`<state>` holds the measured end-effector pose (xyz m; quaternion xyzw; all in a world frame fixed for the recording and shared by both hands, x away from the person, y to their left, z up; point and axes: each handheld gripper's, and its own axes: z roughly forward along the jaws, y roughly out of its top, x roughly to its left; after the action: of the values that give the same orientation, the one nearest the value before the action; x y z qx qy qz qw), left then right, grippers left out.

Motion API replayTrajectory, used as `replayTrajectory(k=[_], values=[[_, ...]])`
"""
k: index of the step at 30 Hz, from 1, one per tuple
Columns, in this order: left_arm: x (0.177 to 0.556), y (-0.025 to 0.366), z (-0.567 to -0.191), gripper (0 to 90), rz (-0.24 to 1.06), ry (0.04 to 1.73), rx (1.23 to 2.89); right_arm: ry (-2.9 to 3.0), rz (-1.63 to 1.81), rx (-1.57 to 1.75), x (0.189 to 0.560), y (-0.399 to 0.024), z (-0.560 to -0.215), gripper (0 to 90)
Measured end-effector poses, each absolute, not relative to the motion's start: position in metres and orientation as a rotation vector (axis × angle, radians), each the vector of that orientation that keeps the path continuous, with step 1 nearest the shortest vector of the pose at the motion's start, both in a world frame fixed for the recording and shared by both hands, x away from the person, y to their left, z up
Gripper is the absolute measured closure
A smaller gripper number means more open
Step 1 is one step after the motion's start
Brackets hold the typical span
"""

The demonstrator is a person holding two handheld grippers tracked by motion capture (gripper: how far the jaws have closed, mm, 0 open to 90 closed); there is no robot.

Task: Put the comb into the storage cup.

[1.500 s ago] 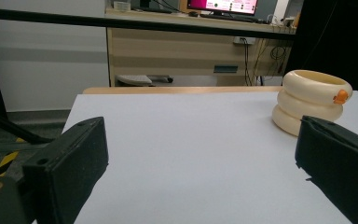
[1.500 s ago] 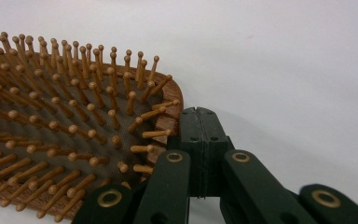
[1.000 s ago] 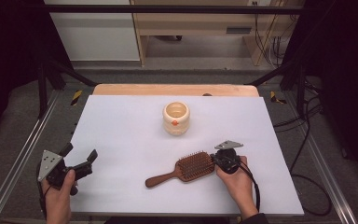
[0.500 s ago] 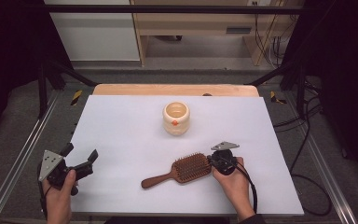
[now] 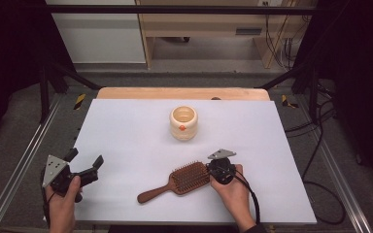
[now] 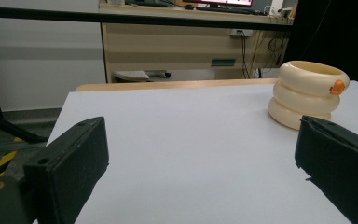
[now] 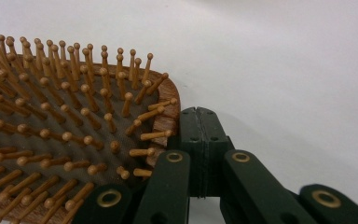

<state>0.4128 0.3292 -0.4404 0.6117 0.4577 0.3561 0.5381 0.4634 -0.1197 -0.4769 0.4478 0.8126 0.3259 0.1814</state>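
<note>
A wooden paddle hairbrush (image 5: 189,178) lies bristles up near the table's front edge, its handle pointing front-left. My right gripper (image 5: 211,171) is shut with nothing between its pads, and its tip rests against the right rim of the brush head. In the right gripper view the closed jaws of the right gripper (image 7: 199,114) touch the wooden edge of the hairbrush (image 7: 74,140). My left gripper (image 5: 85,158) is held at the table's front left corner, open and empty. In the left gripper view, the left gripper (image 6: 203,140) shows wide-apart jaws above bare table.
A cream ringed cup (image 5: 183,123) with a small orange mark stands upright at mid-table, also seen as the cup (image 6: 307,95) far right. The white table top (image 5: 126,126) has metal frame rails at both sides and a wooden strip at the back.
My right gripper has moved left, and the hairbrush has slid left with it, its handle end nearer the front edge. The left gripper has not moved.
</note>
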Motion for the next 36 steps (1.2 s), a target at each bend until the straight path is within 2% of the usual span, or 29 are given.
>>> replayTrajectory(k=[12,18,22,24,25,28,29,30,32,33,34,36], values=[[0.411,0.325,-0.440,2.8,0.840,1.087,1.471,2.306,0.935,1.195,0.457,-0.097,-0.479,90.0],[0.409,0.314,-0.438,3.1,0.797,1.054,1.529,2.245,0.982,1.210,0.459,-0.115,-0.473,90.0],[0.409,0.301,-0.434,2.9,0.768,0.995,1.597,2.176,1.079,1.194,0.456,-0.134,-0.463,85.9],[0.406,0.294,-0.430,2.8,0.757,0.974,1.632,2.142,1.116,1.187,0.452,-0.142,-0.458,79.4],[0.404,0.291,-0.428,2.6,0.742,0.966,1.648,2.127,1.136,1.174,0.450,-0.146,-0.456,72.4],[0.402,0.279,-0.426,2.5,0.702,0.938,1.714,2.082,1.170,1.146,0.443,-0.157,-0.447,58.9],[0.401,0.275,-0.425,2.6,0.681,0.932,1.732,2.058,1.206,1.147,0.438,-0.167,-0.443,45.3],[0.400,0.271,-0.424,2.5,0.665,0.921,1.750,2.058,1.206,1.147,0.438,-0.167,-0.443,45.3],[0.399,0.263,-0.422,2.5,0.636,0.906,1.798,2.050,1.215,1.152,0.432,-0.177,-0.442,32.8],[0.399,0.258,-0.422,2.6,0.623,0.895,1.821,2.027,1.209,1.120,0.427,-0.187,-0.442,22.6],[0.398,0.253,-0.421,2.6,0.612,0.882,1.846,2.027,1.209,1.120,0.427,-0.187,-0.442,22.6],[0.397,0.243,-0.418,2.9,0.603,0.862,1.886,1.989,1.218,1.113,0.424,-0.198,-0.441,14.0]])
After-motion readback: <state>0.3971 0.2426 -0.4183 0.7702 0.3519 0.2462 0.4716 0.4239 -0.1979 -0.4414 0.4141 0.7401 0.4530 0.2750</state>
